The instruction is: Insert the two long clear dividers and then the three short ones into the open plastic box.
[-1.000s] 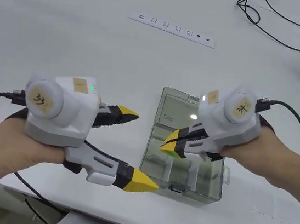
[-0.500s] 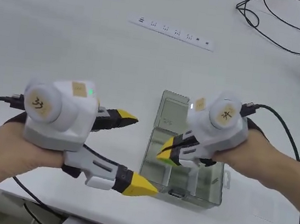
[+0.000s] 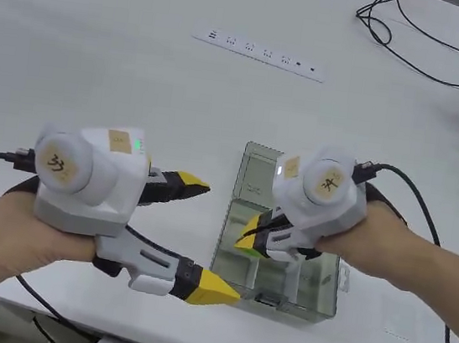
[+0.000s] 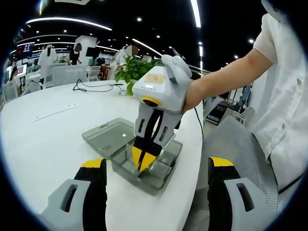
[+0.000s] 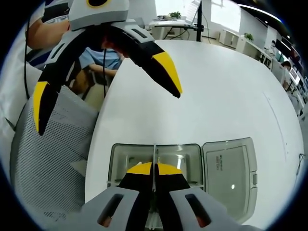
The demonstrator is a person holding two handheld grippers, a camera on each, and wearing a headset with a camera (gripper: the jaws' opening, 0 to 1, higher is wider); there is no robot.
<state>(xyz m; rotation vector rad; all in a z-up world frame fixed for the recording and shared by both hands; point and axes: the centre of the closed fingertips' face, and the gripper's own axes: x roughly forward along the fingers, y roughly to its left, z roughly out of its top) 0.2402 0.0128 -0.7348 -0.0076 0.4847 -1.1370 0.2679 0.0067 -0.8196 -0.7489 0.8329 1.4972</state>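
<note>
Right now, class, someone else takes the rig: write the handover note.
Left claw: open, empty, hovering left of the plastic box.
Right claw: shut, tips down in the box, at a clear divider; whether it grips it is unclear.
Done: lid open; some seated dividers seem in place, number unclear.
To do: seat this one, check the count, add the rest.
</note>
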